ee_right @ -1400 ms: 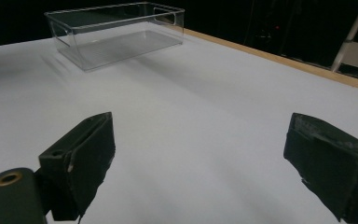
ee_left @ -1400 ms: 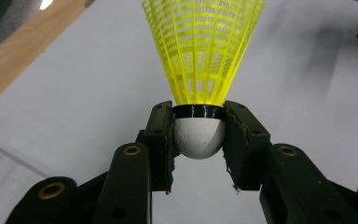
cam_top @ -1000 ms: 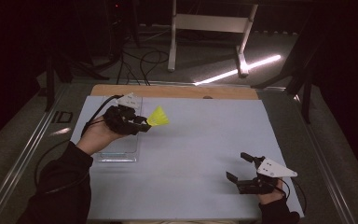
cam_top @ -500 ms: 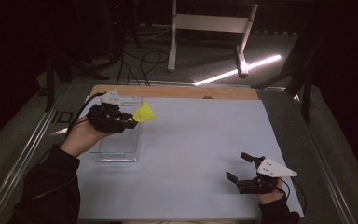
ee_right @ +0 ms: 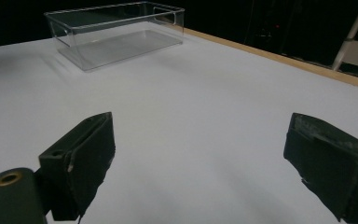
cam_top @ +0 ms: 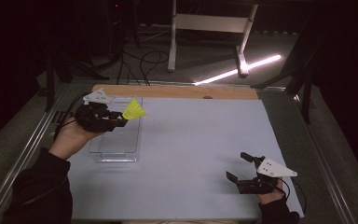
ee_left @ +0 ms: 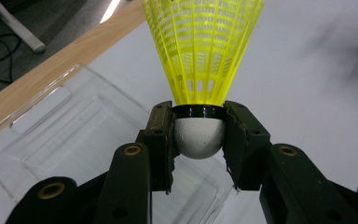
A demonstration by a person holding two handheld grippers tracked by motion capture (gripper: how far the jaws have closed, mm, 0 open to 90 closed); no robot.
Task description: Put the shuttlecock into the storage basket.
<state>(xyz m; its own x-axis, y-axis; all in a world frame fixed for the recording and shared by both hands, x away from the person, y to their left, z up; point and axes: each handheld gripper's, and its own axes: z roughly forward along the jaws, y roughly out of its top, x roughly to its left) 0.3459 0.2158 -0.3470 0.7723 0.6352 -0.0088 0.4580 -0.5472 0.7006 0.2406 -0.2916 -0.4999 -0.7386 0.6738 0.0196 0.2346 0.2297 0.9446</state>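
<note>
Left gripper [ee_left: 199, 140] clamped on white rounded cork of yellow shuttlecock [ee_left: 203, 51], jaws either side, skirt pointing away from claw. Held in air over clear plastic tray [cam_top: 116, 144] at table's far left. Judged very light; mesh skirt thin, crushable; cork firm, smooth, best grip point. Right gripper [ee_right: 205, 158] jaws wide apart, empty, low over white table [cam_top: 200, 135]

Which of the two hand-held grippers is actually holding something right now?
The left hand-held gripper, shut on the yellow shuttlecock by its white cork above the clear bin. The right hand-held gripper is open and empty.
</note>
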